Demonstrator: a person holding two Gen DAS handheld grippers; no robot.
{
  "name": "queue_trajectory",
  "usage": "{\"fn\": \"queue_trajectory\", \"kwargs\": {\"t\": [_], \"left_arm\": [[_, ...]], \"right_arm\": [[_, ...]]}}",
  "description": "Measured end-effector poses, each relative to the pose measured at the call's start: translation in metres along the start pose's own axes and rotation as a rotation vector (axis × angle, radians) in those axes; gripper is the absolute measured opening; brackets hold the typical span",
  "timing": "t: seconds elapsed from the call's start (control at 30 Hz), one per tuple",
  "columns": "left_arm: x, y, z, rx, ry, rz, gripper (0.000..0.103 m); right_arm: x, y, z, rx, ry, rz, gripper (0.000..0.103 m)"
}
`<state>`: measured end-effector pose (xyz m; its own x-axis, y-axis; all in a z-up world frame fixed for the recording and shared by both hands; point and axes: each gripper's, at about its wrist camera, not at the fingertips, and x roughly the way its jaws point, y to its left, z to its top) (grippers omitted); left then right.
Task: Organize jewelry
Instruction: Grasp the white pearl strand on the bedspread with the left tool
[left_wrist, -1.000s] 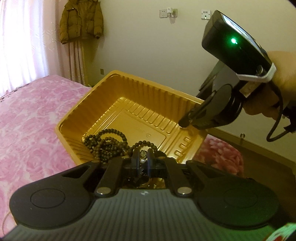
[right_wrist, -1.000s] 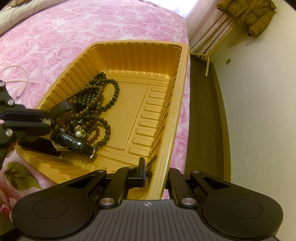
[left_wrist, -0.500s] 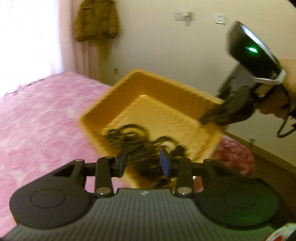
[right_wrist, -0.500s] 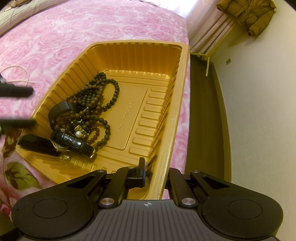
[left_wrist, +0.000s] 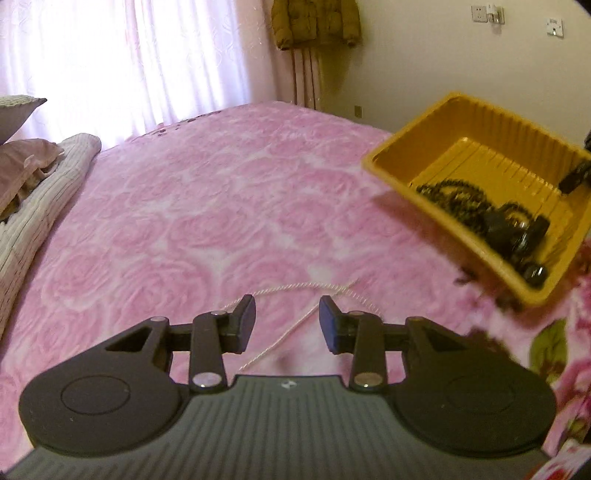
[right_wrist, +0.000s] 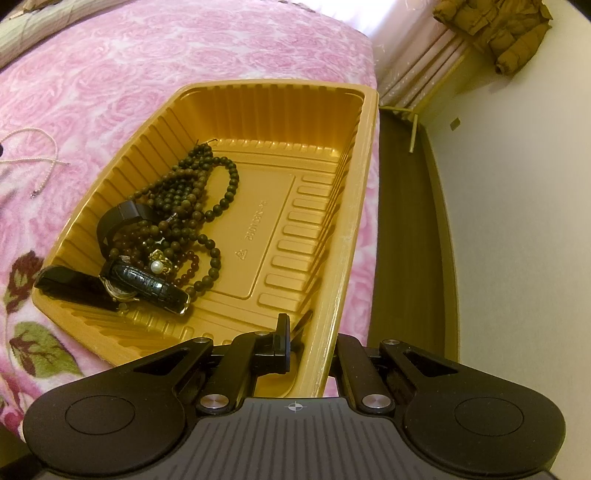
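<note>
Left tongs (left_wrist: 287, 319): my jaws wide apart, empty, over pearl necklace (left_wrist: 295, 287)
Right tongs (right_wrist: 308, 341): clamped on tray (right_wrist: 364, 155) rim
Next: I close on necklace

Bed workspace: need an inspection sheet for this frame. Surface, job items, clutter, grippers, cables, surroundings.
Surface: pink rose-print bedspread, flat.
Job's things: gold plastic tray at the bed's edge, holding dark bead strands, a black-strap watch and a small pearl piece. A thin pearl necklace lies loose on the bedspread, outside the tray.
Clutter: striped bedding and pillows at the far side.
Grippers: left gripper open, empty, just above the pearl necklace; right gripper shut on the tray's rim.
Cables: nothing seen.
Surroundings: curtained window, brown jacket hanging by the wall, wall sockets, dark wood floor.
</note>
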<state>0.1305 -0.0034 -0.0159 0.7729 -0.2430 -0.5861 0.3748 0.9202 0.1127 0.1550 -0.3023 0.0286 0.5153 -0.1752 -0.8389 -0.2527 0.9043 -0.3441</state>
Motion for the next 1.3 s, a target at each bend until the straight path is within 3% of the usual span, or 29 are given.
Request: {"fn": "queue_trajectory", "kwargs": {"t": [0.2,0.6,0.8,0.97,1.3], "left_arm": [[0.015,-0.001,-0.013,0.062,0.036,0.013,0.030],[0.051,0.027,-0.011,0.118,0.126,-0.162,0.015],[0.048,0.024,-0.007,0.166,0.146,-0.177,0.002],[0.026,0.024,0.012,0.143,0.075,-0.197,0.002],[-0.019,0.021,0.089,0.132,-0.061,-0.244,0.002]], "right_arm": [[-0.001,0.001,0.000,-0.005,0.001,-0.003,0.005],[-0.001,0.000,0.000,-0.004,0.004,-0.002,0.005],[-0.001,0.000,0.000,-0.004,0.004,-0.002,0.005],[-0.001,0.000,0.000,-0.004,0.004,-0.002,0.005],[-0.002,0.000,0.000,-0.011,0.000,-0.007,0.005]]}}
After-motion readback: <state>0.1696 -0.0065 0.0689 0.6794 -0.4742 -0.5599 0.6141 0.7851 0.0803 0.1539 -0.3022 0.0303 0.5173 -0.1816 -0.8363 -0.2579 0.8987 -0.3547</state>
